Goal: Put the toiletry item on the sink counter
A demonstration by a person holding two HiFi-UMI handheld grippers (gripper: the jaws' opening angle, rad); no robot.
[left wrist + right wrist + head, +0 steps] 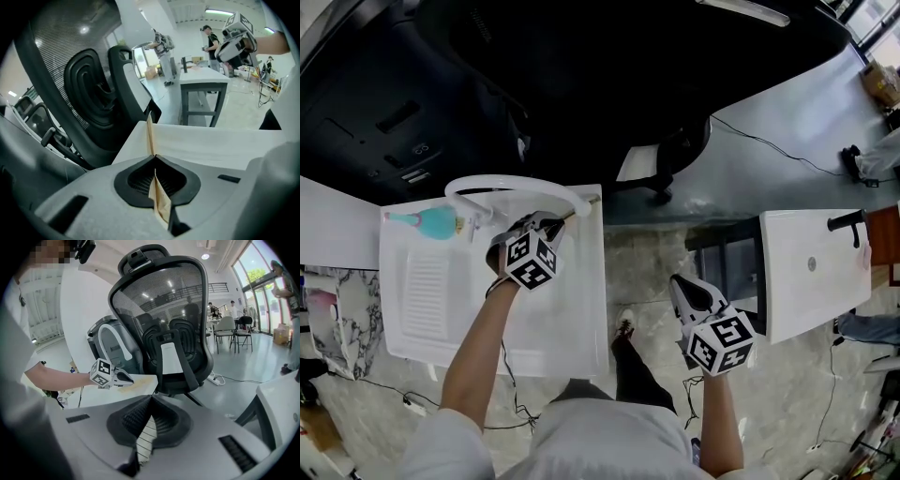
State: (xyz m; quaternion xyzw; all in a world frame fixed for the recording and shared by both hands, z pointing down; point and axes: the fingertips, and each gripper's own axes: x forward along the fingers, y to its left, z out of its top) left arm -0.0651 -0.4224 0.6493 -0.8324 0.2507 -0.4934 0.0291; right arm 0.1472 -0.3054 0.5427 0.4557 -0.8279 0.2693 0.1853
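Nearest the person, the right gripper (679, 284) hangs over the floor just off the right edge of the white sink tabletop (572, 314). In its own view, the right gripper (151, 400) has its fingers clenched, pad against pad.

The left gripper (551, 222) is over the far right part of that tabletop. Its own view shows the left gripper (153, 158) with its fingers clamped on a thin tan toiletry item (150, 133), seen edge-on and standing out past the tips. From the head view the item (582, 206) reaches over the tabletop's far right corner. The right gripper view shows the left gripper (125, 378) with the flat tan piece (140, 379) low at that corner. Whether it touches the surface cannot be told.

At the tabletop's far left, beside the ribbed panel, lies a teal item (436, 222), well apart from the left gripper. A white curved tube (520, 183) arches over the tabletop's far edge.

Beyond the far edge stands a black mesh office chair (164, 310). To the right of the sink tabletop, across the floor gap, is 1 more white tabletop (806, 291).
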